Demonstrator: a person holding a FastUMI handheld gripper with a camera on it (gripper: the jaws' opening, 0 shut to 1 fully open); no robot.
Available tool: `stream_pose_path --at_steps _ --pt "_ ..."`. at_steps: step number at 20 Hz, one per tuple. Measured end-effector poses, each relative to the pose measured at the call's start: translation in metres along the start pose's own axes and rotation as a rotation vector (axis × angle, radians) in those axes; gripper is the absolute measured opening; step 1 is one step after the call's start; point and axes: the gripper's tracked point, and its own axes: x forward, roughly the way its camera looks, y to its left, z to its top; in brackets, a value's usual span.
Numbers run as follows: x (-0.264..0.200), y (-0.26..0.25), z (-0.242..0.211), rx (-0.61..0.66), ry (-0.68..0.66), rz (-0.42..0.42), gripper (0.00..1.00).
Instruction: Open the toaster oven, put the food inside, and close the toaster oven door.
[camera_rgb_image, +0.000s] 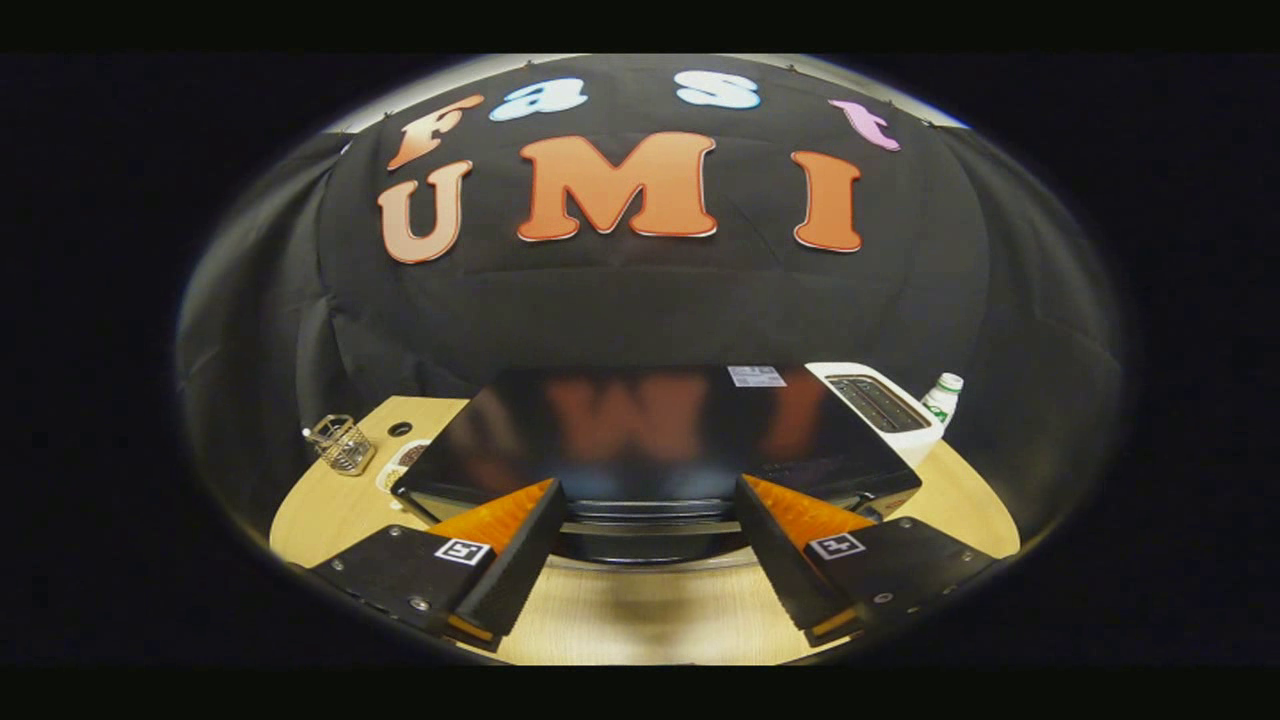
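Hovering gripper (650, 500), fingers spread, empty | toaster oven (650, 440) just ahead, front hidden | food indistinct

A black toaster oven (655, 440) blocks the way just ahead of the gripper (650, 500), its jaws spread wide with bare tabletop (640, 610) between them.

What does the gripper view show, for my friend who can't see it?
The open gripper hangs just above a black toaster oven on a round wooden table, its fingers spread wide. A wire basket sits left; a white toaster and bottle sit right.
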Motion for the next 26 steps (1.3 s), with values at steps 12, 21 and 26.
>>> stream_pose_path --at_steps 12,21,26 --pt "-0.038 0.001 -0.03 0.012 0.101 -0.009 1.0" --pt "-0.076 0.0 -0.074 0.0 0.228 -0.013 1.0" --pt "-0.093 -0.002 -0.105 -0.007 0.279 -0.011 0.99"
